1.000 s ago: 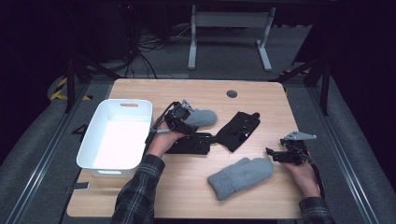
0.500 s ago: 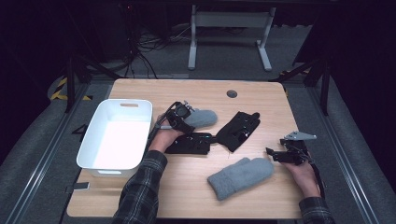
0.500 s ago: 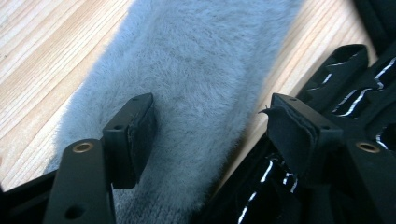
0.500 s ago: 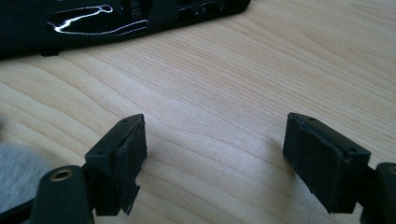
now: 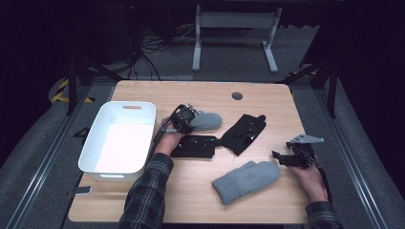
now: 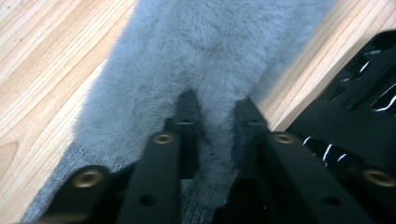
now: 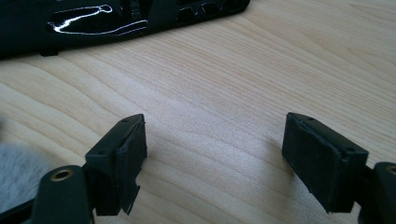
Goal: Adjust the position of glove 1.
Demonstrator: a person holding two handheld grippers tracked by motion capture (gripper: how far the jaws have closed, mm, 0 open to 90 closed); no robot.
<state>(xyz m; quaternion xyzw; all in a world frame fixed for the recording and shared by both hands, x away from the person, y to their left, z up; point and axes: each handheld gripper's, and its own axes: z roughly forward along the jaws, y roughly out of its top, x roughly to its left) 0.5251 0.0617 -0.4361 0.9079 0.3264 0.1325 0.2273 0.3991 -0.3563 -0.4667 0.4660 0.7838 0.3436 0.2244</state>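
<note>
Between the left gripper's (image 6: 212, 140) clenched jaws sits a grey mitten's (image 6: 205, 60) fuzzy fold.

This looks like a lab or test room set up for recording, not a home. A single light wooden table (image 5: 143, 200) stands lit in an otherwise dark room, with a round cable hole (image 5: 237, 96) near the tabletop's far edge. Beyond that far edge, loose black cables (image 5: 143, 52) lie tangled on a grey floor (image 5: 229, 52) beside the white metal legs of a stand (image 5: 234, 33). Yellow-and-black hazard tape (image 5: 61, 90) marks the floor off the far left corner. Dark metal struts (image 5: 71, 81) rise on both sides of the table, and rails (image 5: 43, 162) run along the floor by its left edge.
</note>
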